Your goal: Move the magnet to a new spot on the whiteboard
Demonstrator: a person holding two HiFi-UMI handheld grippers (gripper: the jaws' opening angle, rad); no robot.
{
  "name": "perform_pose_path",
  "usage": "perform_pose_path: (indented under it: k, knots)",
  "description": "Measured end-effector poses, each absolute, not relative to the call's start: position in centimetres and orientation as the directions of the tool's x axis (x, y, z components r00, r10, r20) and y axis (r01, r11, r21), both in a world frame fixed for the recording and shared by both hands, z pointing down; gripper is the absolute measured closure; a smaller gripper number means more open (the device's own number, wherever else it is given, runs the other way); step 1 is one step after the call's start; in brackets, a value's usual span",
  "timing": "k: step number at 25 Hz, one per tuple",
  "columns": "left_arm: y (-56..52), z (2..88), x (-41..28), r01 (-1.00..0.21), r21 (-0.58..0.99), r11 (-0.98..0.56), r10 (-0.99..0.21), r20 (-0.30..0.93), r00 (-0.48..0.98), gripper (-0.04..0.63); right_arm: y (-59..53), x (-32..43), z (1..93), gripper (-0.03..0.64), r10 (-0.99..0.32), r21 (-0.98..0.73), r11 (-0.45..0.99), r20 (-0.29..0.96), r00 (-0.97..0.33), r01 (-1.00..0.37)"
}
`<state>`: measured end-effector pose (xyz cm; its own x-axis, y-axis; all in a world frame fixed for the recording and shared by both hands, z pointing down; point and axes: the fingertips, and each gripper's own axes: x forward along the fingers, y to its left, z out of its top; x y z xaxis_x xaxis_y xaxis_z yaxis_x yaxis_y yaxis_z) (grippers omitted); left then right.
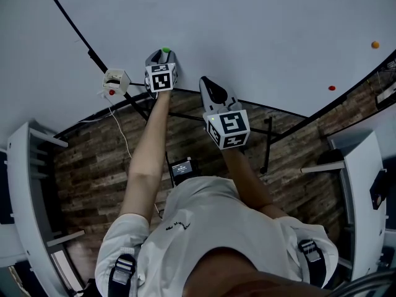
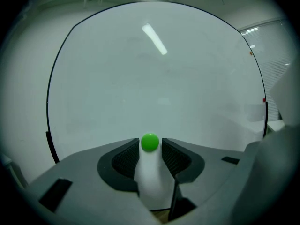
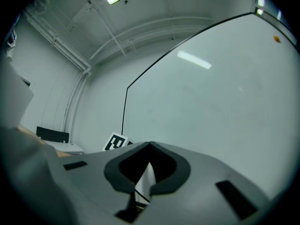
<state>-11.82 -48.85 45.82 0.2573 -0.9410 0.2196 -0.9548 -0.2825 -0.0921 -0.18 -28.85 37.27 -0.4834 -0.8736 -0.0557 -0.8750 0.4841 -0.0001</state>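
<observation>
A small green magnet (image 2: pixel 150 142) sits on the whiteboard (image 2: pixel 154 83), low on its surface. My left gripper (image 1: pixel 163 57) is at the board, and its two dark pads (image 2: pixel 127 157) press the magnet from either side. In the head view the green magnet (image 1: pixel 165 51) shows just past the left gripper's tips. My right gripper (image 1: pixel 212 89) hovers to the right of the left one, near the board's lower edge, with its jaws meeting at the tip and nothing held. From the right gripper view the board (image 3: pixel 220 97) fills the right side.
An orange magnet (image 1: pixel 375 44) and a red magnet (image 1: pixel 331 88) stick to the board far to the right. A small white box (image 1: pixel 116 80) hangs at the board's lower frame, left of my left gripper. White desks (image 1: pixel 28 184) stand at both sides over a wooden floor.
</observation>
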Motion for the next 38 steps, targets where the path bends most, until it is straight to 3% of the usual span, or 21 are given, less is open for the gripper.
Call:
perform_pose_path:
  k: [38]
  knots:
    - [-49.13, 45.95, -11.50, -0.947, -0.159, -0.281, -0.944, 0.226, 0.242, 0.476, -29.37, 0.12, 37.05, 0.603, -0.876, 0.000, 0.478, -0.064, -0.477, -0.878]
